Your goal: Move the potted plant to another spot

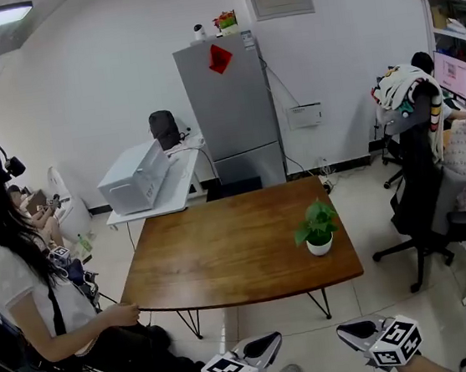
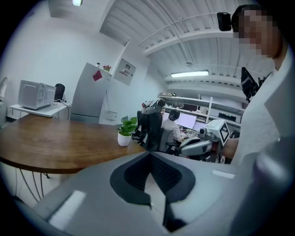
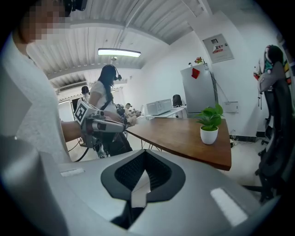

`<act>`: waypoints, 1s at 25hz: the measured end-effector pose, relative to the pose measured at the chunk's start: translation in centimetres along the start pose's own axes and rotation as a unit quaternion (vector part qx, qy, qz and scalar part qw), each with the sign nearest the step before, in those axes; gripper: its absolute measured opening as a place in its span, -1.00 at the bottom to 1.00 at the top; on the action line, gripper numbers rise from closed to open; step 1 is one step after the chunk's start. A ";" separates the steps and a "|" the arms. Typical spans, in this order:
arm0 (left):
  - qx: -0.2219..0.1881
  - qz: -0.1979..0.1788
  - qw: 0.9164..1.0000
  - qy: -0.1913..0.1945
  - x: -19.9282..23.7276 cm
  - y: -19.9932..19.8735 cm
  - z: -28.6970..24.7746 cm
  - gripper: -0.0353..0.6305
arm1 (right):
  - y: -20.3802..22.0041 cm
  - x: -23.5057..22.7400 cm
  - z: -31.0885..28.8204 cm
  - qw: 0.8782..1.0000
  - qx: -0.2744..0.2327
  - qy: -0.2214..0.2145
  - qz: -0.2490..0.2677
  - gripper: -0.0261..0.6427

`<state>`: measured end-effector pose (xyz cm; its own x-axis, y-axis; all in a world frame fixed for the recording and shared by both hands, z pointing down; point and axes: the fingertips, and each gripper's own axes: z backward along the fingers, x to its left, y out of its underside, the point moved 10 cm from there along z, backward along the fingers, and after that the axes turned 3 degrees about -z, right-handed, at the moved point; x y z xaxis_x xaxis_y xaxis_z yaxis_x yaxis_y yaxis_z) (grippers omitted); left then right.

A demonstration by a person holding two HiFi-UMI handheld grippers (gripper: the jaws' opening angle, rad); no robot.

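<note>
**Well back, both jaws closed and empty**

I hold my left gripper [image 1: 271, 340] and my right gripper [image 1: 345, 332] low in front of me, on the near side of the brown wooden surface [image 1: 216, 254] and well apart from it. The jaws of each are pressed together with nothing between them. I judge that sensible, since there is nothing to carry yet.

The small green leafy plant in a white round pot [image 1: 317, 235] stands upright on the surface, near its right-hand end and close to the front edge as I look down. Bare wood lies all around it. That puts it nearer my right gripper, so I expect that side to lead.

Before any grasp the jaws must part wide enough for the pot. I would take the pot rather than the leaves, which would likely bend. The black office chair [image 1: 419, 192] beside that end could crowd my approach.
</note>
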<state>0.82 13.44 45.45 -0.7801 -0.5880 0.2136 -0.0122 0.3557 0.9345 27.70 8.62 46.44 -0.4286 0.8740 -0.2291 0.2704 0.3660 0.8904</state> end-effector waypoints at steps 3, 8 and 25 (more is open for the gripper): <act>0.003 -0.002 1.000 0.006 3.4 -1.2 -1.2 -0.93 | -1.5 -1.9 -2.2 1.000 0.002 0.008 -0.004 -0.91; 0.003 -0.005 1.000 0.024 9.9 -3.8 -3.6 -0.93 | -4.2 -5.5 -6.1 0.999 -0.020 0.029 -0.017 -0.91; 0.022 -0.002 0.996 0.086 23.0 -8.1 -10.7 -0.93 | -7.8 -12.2 -12.8 0.995 -0.017 0.083 -0.051 -0.91</act>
<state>-10.27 -10.75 45.82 -0.6608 -0.7044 0.2591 -0.0451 0.3819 0.9231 19.76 -9.02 47.32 -0.5897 0.7671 -0.2525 0.1903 0.4358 0.8797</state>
